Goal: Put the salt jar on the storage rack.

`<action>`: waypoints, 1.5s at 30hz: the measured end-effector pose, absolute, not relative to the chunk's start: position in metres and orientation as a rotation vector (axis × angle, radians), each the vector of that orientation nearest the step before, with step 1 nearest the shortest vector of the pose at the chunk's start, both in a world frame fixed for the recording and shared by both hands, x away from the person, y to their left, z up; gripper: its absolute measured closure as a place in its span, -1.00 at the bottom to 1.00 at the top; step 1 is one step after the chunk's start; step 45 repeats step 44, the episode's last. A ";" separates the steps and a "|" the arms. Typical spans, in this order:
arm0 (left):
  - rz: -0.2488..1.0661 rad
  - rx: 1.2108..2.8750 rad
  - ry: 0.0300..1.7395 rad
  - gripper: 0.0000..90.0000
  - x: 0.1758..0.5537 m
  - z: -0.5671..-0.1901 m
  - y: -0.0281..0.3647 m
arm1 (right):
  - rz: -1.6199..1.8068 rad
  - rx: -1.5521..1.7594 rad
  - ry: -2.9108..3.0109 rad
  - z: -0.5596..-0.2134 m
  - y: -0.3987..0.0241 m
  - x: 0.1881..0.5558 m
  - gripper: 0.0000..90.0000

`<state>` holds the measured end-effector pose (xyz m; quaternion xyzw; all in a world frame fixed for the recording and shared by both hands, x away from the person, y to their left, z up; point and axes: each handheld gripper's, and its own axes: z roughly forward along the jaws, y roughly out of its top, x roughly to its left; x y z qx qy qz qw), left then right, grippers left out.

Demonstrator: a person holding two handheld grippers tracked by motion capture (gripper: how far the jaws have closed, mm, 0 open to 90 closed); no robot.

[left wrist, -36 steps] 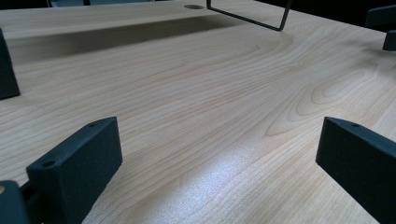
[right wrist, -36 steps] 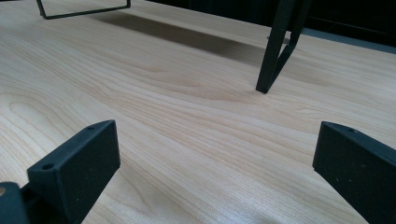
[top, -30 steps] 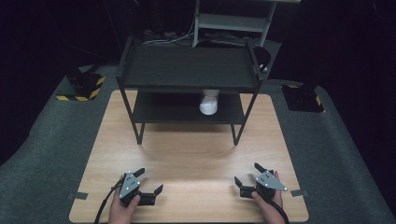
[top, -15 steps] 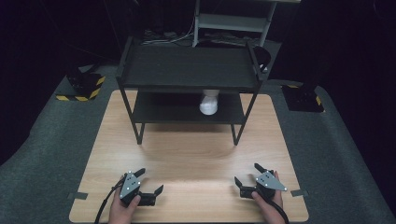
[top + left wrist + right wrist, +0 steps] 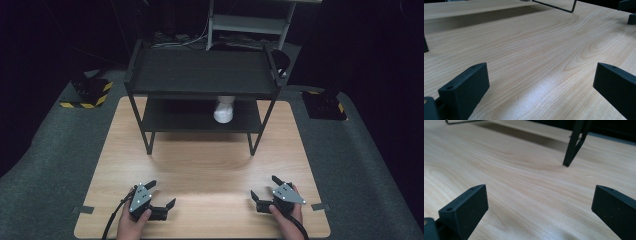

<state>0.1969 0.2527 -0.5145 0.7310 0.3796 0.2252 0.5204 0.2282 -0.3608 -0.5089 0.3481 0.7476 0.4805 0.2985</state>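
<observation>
From the high view, the left gripper (image 5: 161,196) and the right gripper (image 5: 265,187) rest at the near edge of the wooden table (image 5: 200,170), both with jaws wide apart and holding nothing. A white cup (image 5: 224,110) sits on the lower shelf of the black rack (image 5: 200,75), well apart from both.

The left gripper view shows bare wood between its wide jaws and the rack's foot bar (image 5: 554,6).

The right gripper view shows one rack leg (image 5: 574,143) up close.

White object (image 5: 224,110) on lower shelf: top hidden under upper shelf (image 5: 200,71).
</observation>
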 end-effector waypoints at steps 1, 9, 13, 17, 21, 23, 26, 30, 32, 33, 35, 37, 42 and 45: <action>0.540 1.752 0.907 -0.99 0.197 -0.515 0.253 | 1.250 0.929 1.995 -0.507 -0.357 0.228 -0.99; 0.531 1.753 0.894 -0.99 0.197 -0.515 0.254 | 1.186 0.947 2.024 -0.500 -0.352 0.229 -0.98; 0.523 1.746 0.900 -0.99 0.199 -0.516 0.255 | 1.193 0.947 2.014 -0.501 -0.352 0.228 -0.98; 0.530 1.750 0.900 -0.99 0.198 -0.515 0.254 | 1.196 0.938 2.017 -0.502 -0.354 0.227 -0.99; 0.536 1.756 0.899 -0.99 0.197 -0.515 0.253 | 1.197 0.935 2.021 -0.501 -0.354 0.228 -0.99; 0.538 1.756 0.901 -0.99 0.197 -0.515 0.253 | 1.199 0.933 2.023 -0.501 -0.354 0.228 -0.99; 0.541 1.756 0.902 -0.99 0.197 -0.515 0.253 | 1.204 0.935 2.021 -0.502 -0.355 0.228 -0.98; 0.544 1.756 0.903 -0.99 0.196 -0.515 0.252 | 1.205 0.933 2.023 -0.502 -0.355 0.228 -0.99; 0.543 1.756 0.904 -0.99 0.196 -0.515 0.252 | 1.204 0.932 2.025 -0.502 -0.355 0.228 -0.99; 0.543 1.756 0.904 -0.99 0.196 -0.515 0.252 | 1.204 0.931 2.027 -0.501 -0.355 0.228 -0.99; 0.543 1.756 0.904 -0.99 0.196 -0.514 0.252 | 1.201 0.930 2.029 -0.501 -0.355 0.228 -0.98; 0.543 1.756 0.905 -0.99 0.196 -0.514 0.252 | 1.200 0.929 2.029 -0.501 -0.355 0.228 -0.99; 0.535 1.756 0.907 -0.99 0.197 -0.514 0.253 | 1.200 0.928 2.025 -0.501 -0.355 0.228 -0.99; 0.534 1.755 0.908 -0.99 0.198 -0.514 0.253 | 1.200 0.926 2.022 -0.502 -0.355 0.227 -0.99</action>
